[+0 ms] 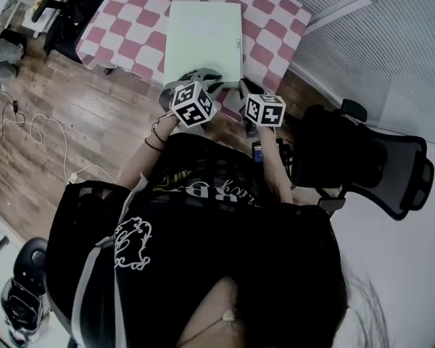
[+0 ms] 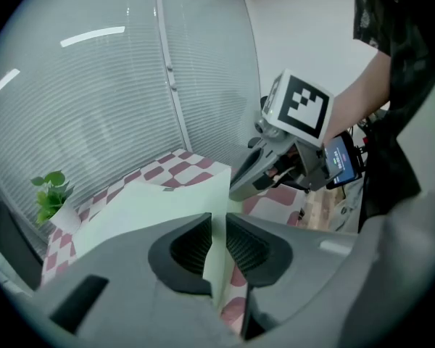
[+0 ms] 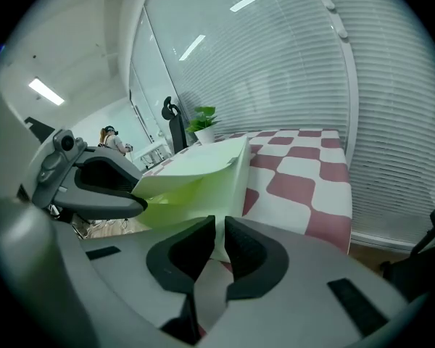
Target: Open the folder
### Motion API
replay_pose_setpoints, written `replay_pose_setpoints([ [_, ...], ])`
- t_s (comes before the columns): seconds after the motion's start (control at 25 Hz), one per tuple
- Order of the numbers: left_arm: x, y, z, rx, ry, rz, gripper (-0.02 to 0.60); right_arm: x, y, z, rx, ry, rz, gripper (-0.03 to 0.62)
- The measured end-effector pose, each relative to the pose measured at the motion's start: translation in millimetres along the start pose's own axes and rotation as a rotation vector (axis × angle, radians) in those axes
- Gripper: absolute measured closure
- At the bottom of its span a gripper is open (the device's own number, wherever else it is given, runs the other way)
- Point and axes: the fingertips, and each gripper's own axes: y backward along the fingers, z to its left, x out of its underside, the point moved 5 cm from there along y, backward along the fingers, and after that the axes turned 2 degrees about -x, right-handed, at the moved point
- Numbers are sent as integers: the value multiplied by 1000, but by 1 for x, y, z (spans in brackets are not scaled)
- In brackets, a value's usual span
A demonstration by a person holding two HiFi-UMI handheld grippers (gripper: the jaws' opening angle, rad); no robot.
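Mid-grip, opening barely begun. Pinched tight in left gripper [image 2: 217, 227] and right gripper [image 3: 219, 230] (side by side): near edge of the pale green flat rectangular folder [image 1: 203, 38], lying on the pink-and-white checked tablecloth [image 1: 270, 29]. Gaping slightly, possibly layers held separately. Next: lift cover, hold the rest down.

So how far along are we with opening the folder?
Done: left gripper and right gripper are each shut on the near edge of the folder. In hand: the cover is raised a crack. Left: swinging it fully open; it lies nearly flat on the table.
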Motion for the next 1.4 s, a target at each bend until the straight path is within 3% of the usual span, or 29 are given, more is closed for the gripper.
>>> replay_pose_setpoints([
  [0.12,-5,10,5,-10,78,-47,522,0,0,1,-4,17,8,551],
  [0.4,-19,69,32,-131,249,-213,522,0,3,-1,-6,22,11,554],
  [0.76,30,160,60,-370,491,-303,522,0,-4,-3,-17,-7,0,554],
  [1.04,99,206,80,-595,725,-297,522,1,-3,-1,9,-9,-14,554],
  [1.12,126,209,83,-639,776,-227,522,0,-3,-1,14,-11,-16,554],
  [1.24,164,201,85,-699,750,-52,520,0,-4,-1,16,-17,-14,554],
  [1.28,174,201,86,-715,763,-34,520,0,-4,0,16,-19,-14,554],
  [1.4,203,202,92,-729,903,-68,520,0,-4,1,17,-27,-18,554],
])
